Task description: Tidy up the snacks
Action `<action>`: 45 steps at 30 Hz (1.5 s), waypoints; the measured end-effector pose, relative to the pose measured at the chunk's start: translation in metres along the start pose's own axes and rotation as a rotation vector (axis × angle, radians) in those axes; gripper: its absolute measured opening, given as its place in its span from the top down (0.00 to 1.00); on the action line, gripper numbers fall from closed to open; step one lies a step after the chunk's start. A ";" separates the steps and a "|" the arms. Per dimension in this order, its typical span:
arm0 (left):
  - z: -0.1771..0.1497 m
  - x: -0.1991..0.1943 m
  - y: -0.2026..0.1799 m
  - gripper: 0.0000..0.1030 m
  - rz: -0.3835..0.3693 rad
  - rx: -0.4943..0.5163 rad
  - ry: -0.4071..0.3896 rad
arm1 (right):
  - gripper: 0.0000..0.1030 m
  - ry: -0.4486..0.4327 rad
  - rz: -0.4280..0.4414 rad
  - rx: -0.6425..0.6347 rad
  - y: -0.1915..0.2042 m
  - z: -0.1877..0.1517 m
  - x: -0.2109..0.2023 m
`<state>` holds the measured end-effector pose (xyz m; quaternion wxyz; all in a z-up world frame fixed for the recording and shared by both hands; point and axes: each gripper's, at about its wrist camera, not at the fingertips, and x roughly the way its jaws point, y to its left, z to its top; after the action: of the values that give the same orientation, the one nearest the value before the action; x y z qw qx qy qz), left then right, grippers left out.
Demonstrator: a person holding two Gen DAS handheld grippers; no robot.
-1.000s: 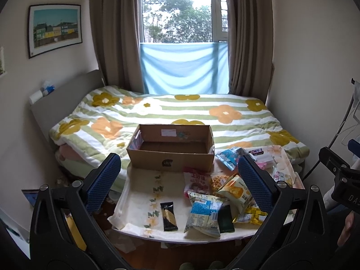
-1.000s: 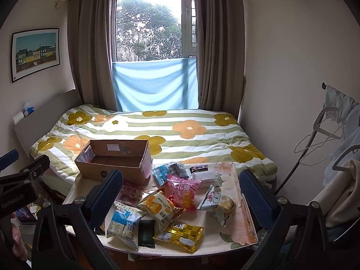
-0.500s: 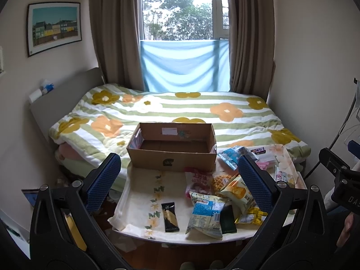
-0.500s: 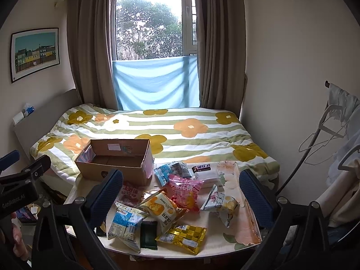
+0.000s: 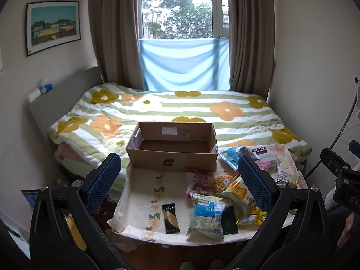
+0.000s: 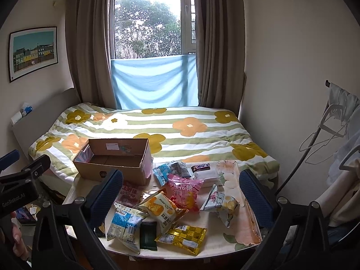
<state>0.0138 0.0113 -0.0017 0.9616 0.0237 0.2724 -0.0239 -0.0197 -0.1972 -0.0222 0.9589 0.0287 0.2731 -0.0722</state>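
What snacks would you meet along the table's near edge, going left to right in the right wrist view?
Blue and white packet → dark green sachet → gold packet.

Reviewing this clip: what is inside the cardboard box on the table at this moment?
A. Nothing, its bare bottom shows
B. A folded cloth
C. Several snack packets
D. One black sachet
A: both wrist views look down into the open cardboard box and show only its bare brown bottom, while the snack packets lie beside it on the table and the black sachet lies apart on the cloth.
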 end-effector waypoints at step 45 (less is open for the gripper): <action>-0.045 0.162 0.018 0.00 -0.189 0.143 0.378 | 0.01 0.287 -0.032 0.097 -0.009 -0.036 0.122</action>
<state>0.1287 0.0270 -0.1246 0.8827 0.0704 0.4466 -0.1286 0.0632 -0.2181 -0.1171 0.9061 0.0807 0.4041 -0.0959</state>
